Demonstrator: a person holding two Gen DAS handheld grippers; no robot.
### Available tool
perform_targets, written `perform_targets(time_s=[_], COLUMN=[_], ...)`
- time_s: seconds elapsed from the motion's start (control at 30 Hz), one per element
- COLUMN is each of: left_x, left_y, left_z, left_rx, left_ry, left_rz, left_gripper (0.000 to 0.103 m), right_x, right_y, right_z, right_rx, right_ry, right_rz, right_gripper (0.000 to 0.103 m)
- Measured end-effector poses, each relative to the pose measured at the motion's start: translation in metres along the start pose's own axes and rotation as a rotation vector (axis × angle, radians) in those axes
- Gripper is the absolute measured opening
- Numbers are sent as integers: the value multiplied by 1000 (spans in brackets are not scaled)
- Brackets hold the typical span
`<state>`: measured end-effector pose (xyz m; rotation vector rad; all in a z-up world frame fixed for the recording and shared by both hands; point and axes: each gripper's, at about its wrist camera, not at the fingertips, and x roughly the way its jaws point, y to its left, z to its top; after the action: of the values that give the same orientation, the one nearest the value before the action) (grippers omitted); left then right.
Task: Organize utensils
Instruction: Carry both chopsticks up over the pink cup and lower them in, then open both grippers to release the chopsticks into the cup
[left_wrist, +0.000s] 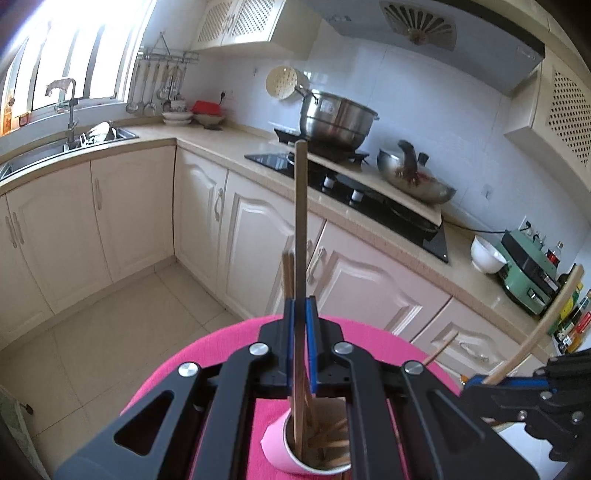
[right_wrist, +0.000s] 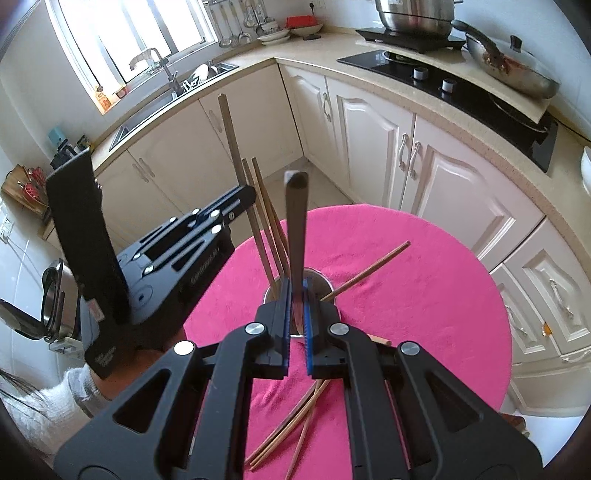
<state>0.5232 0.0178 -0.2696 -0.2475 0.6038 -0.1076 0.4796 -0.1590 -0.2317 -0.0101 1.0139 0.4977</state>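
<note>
Left claw (left_wrist: 300, 314) is clamped on one chopstick (left_wrist: 300, 221), held upright with its lower end inside the pink cup (left_wrist: 284, 448). Right claw (right_wrist: 296, 306) is clamped on a dark flat utensil handle (right_wrist: 296, 221), directly above the same cup (right_wrist: 327, 286). Cup stands on the round bench with a pink cloth (right_wrist: 424, 295) and holds several chopsticks, one leaning out to the right. Loose chopsticks (right_wrist: 295, 424) lie on the cloth near the camera.
</note>
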Motion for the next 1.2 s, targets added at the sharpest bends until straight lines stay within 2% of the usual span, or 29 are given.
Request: perform_targets(time_s=[0.2, 0.3, 0.6, 1.2], left_x=[2, 0, -12, -46], left_y=[7, 12, 21, 27], left_z=[-12, -13, -20, -28], left_rx=[-24, -38, -68, -71], left_ry=[76, 100, 144, 161], left_rz=[-9, -8, 31, 97], left_gripper=[8, 20, 29, 36], right_x=[12, 18, 31, 46], right_y=[3, 5, 9, 17], right_z=[-2, -2, -7, -15], right_rx=[3, 2, -10, -8], right_ry=[21, 33, 59, 64], right_rz=[4, 0, -15, -56], right_gripper=[6, 6, 6, 7])
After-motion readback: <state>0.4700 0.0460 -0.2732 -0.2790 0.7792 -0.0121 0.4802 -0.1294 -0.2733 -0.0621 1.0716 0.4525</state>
